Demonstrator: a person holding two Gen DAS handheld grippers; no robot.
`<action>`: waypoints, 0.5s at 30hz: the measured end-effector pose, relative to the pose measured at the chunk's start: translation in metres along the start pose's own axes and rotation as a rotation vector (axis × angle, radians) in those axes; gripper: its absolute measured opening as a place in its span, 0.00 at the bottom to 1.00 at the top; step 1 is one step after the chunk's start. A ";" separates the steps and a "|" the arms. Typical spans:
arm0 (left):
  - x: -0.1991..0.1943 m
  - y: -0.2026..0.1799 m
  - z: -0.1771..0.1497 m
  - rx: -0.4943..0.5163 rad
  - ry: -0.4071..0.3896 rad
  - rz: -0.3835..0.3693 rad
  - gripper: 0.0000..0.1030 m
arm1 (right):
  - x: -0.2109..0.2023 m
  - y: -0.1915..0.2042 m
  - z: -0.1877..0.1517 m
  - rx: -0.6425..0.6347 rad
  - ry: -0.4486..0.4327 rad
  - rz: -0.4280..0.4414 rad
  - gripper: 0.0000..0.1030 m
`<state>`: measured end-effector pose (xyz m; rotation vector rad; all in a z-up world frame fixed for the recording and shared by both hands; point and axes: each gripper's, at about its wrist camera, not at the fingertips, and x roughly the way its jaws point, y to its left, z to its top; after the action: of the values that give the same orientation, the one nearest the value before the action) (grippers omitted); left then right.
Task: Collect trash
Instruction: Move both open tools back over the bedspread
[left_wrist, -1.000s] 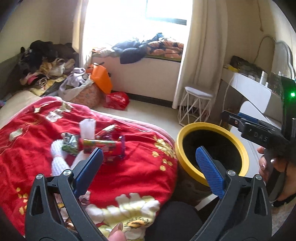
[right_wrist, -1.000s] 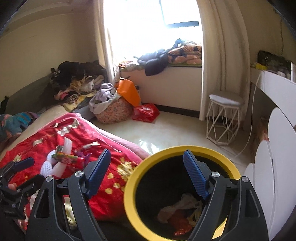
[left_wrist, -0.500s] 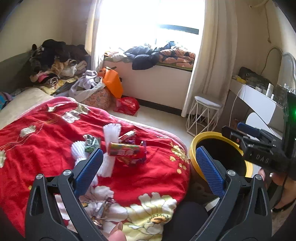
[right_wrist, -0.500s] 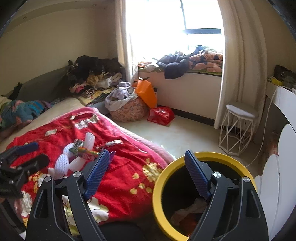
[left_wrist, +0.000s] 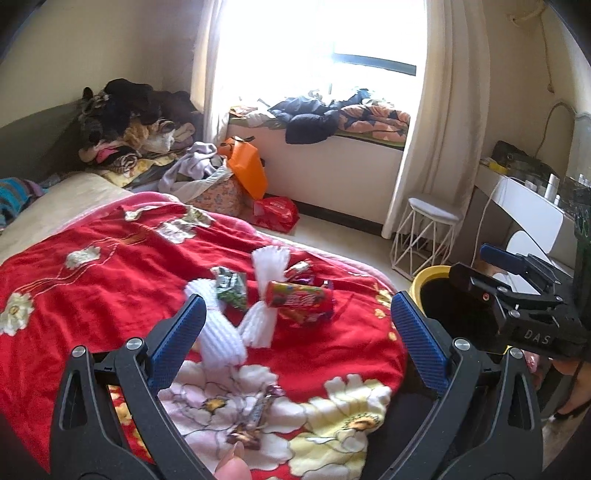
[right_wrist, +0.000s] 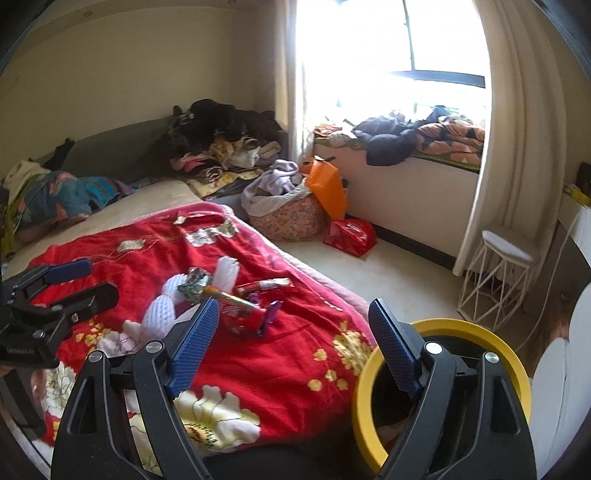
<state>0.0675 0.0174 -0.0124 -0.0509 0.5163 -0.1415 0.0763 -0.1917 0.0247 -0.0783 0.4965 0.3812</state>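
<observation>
Both grippers spread, nothing between jaws — left gripper (left_wrist: 293, 326) aimed at trash cluster on red blanket (left_wrist: 92, 273), centre of frame
Red snack tube (left_wrist: 299, 296) lies just ahead, long axis running left-right across frame, white foam sleeves (left_wrist: 221, 332) beside it
Left nearer; right gripper (right_wrist: 291, 350) sits by yellow bin (right_wrist: 511, 365), lower right
Small wrapper (left_wrist: 255, 419) nearest, low centre
Readable writing: "DAS" on right gripper body — tube label blurred

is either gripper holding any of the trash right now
No. The left gripper and the right gripper are both open and empty; the red snack tube lies on the red floral blanket.
</observation>
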 end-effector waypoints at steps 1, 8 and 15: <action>-0.001 0.004 0.000 -0.005 -0.002 0.005 0.90 | 0.001 0.004 0.001 -0.008 0.001 0.008 0.78; -0.005 0.038 -0.006 -0.053 0.011 0.048 0.90 | 0.012 0.030 0.002 -0.070 0.016 0.048 0.78; -0.004 0.067 -0.019 -0.095 0.060 0.078 0.90 | 0.030 0.046 0.004 -0.106 0.042 0.068 0.78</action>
<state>0.0628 0.0839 -0.0324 -0.1191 0.5840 -0.0427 0.0854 -0.1383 0.0149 -0.1725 0.5207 0.4736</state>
